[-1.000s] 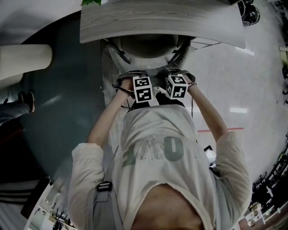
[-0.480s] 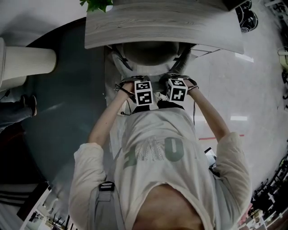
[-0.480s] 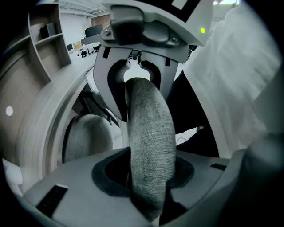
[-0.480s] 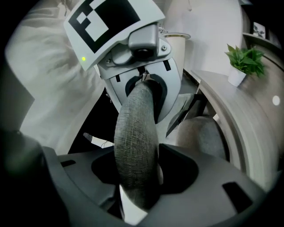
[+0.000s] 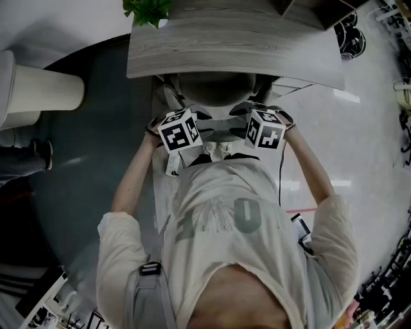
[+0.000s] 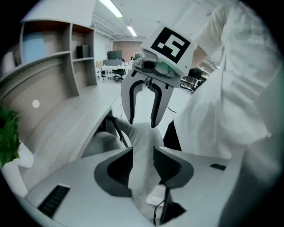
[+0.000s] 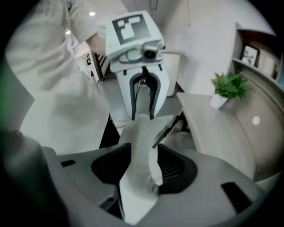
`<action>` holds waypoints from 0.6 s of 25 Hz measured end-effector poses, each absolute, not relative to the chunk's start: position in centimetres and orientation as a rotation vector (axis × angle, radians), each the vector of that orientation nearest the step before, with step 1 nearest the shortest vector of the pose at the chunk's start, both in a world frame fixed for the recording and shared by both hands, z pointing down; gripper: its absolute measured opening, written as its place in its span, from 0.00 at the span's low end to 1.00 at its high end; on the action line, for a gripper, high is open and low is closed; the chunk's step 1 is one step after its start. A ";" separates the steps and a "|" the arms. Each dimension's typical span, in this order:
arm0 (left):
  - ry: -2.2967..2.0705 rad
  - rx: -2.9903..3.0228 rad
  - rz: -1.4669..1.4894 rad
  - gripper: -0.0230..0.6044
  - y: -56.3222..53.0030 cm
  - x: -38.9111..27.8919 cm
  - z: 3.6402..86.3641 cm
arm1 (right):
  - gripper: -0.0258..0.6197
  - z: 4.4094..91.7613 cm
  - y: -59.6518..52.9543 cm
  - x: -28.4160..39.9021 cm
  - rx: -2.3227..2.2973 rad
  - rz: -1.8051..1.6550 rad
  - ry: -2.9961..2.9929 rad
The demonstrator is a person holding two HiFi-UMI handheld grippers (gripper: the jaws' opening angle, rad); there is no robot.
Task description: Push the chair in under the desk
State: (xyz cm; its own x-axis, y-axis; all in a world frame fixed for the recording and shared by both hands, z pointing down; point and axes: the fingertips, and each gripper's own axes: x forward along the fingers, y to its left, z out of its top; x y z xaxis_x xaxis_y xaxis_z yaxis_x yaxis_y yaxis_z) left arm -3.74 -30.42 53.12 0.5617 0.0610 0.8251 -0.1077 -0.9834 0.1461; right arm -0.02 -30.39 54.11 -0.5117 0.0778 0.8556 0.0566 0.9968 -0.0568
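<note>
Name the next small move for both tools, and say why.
Probably draw both tools back, clear of the chair. It already sits under the desk. The left tool stands open, the right tool has jaws that have just been opening, and neither pinches the chair.

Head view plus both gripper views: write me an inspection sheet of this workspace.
Surface: curved wood-grain desk, top mostly bare.
Job's things: chair sits partly beneath the desk's near edge, its back toward the person.
Clutter: potted plant at the desk's left end in the head view.
Grippers: left gripper and right gripper both have tongs apart, with the chair's pale back edge showing between them; no press evident. The right's have just been opening.
Cables: thin dark cable along the right forearm.
Surroundings: dark carpet on the left, glossy pale floor on the right, a bystander's legs at the left edge.
</note>
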 end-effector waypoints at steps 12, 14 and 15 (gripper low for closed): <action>-1.172 2.954 0.576 0.07 -43.6 -6.0 30.5 | 0.09 24.7 -45.0 -0.5 0.844 -0.424 -2.697; -1.404 2.810 0.310 0.07 -44.3 -7.9 28.3 | 0.09 23.1 -45.2 0.7 1.038 -0.369 -2.729; -1.495 2.713 0.174 0.07 -44.4 -8.9 27.6 | 0.09 23.1 -45.5 1.6 1.168 -0.288 -2.725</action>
